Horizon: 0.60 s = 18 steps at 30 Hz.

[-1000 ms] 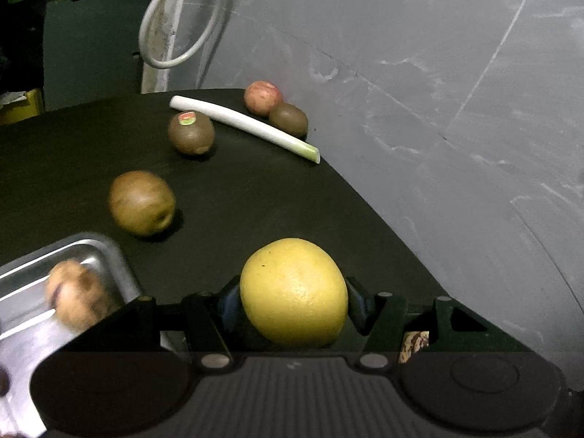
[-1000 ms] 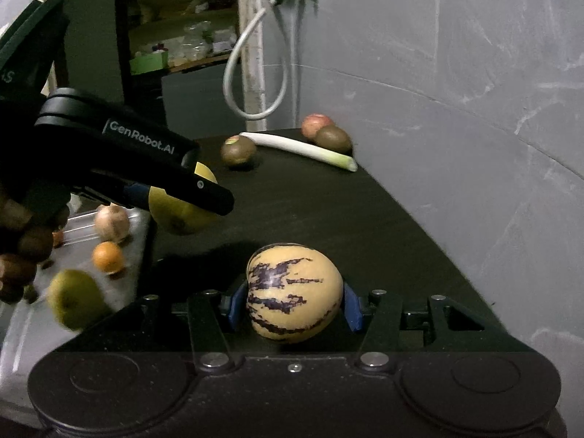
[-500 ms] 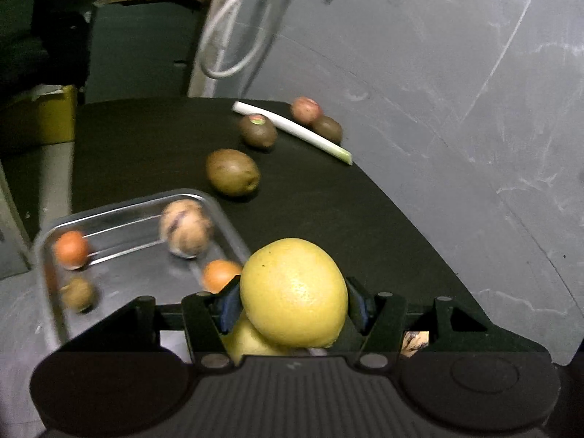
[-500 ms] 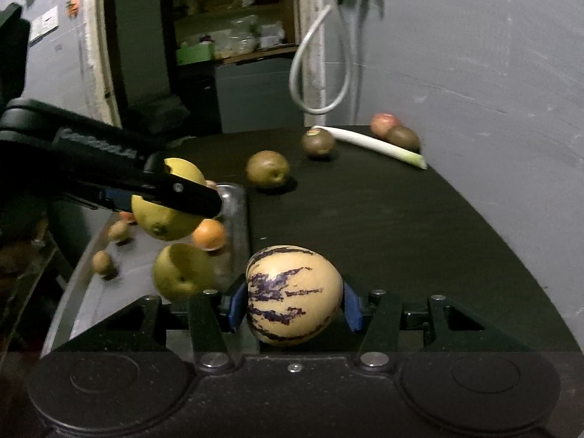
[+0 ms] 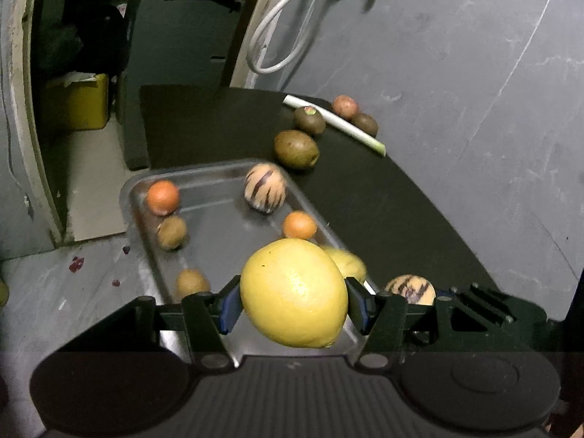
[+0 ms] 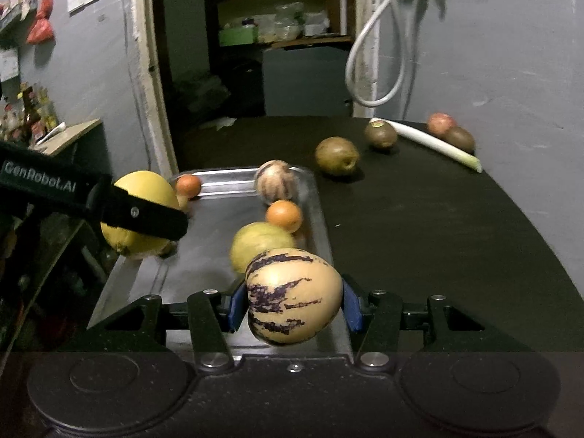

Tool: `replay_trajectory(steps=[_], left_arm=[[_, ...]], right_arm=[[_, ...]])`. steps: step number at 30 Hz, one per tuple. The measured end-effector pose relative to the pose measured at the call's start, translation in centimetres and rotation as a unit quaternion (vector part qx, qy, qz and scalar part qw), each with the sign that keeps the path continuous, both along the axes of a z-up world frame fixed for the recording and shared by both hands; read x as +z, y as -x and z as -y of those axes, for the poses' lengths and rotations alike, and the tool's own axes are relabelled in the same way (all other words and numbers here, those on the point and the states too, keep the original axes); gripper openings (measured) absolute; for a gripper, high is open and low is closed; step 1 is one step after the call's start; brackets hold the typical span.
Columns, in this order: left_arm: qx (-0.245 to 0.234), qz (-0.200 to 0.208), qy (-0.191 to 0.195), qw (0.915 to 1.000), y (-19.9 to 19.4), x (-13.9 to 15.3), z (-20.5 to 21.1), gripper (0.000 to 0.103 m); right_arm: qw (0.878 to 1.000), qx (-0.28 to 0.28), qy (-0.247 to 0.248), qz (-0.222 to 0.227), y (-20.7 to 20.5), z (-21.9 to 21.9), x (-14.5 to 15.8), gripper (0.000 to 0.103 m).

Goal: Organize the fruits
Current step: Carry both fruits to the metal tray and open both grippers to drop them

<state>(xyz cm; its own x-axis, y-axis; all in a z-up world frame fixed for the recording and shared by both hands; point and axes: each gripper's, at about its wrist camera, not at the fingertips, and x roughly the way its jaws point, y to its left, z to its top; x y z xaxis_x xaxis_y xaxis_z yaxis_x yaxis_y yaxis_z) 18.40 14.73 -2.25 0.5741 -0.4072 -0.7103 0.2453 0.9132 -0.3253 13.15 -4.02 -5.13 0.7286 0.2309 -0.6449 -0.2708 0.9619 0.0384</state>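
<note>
My left gripper point(image 5: 294, 297) is shut on a large yellow citrus fruit point(image 5: 294, 297) and holds it above the near part of the steel tray point(image 5: 219, 226). It also shows in the right wrist view point(image 6: 140, 213). My right gripper point(image 6: 294, 306) is shut on a striped cream-and-purple melon point(image 6: 294, 306) over the tray's near right rim point(image 6: 321, 219). In the tray lie two oranges point(image 5: 163, 197), a second striped melon point(image 5: 265, 191), a yellow-green fruit point(image 6: 261, 246) and small brown fruits point(image 5: 171, 231).
On the black table point(image 6: 419, 226) beyond the tray lie a brown pear-like fruit point(image 6: 336, 155), a kiwi with a sticker point(image 6: 380, 133), a leek stalk point(image 6: 427, 142), a red fruit point(image 6: 440, 122) and another brown fruit point(image 6: 460, 138). A grey wall runs along the right.
Both grippers have moved left with their fruits, from over the black table to over the tray. The tray and its fruits have come fully into view.
</note>
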Motion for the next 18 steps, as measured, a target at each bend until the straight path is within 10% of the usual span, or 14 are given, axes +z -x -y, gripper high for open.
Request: replay_trajectory(steps=[18], left_arm=[[0.043, -0.043, -0.003, 0.9982, 0.7, -4.0, -1.9, 0.062]], right_arm=[[0.999, 0.013, 0.038, -0.018, -0.4, -1.7, -2.2, 0.053]])
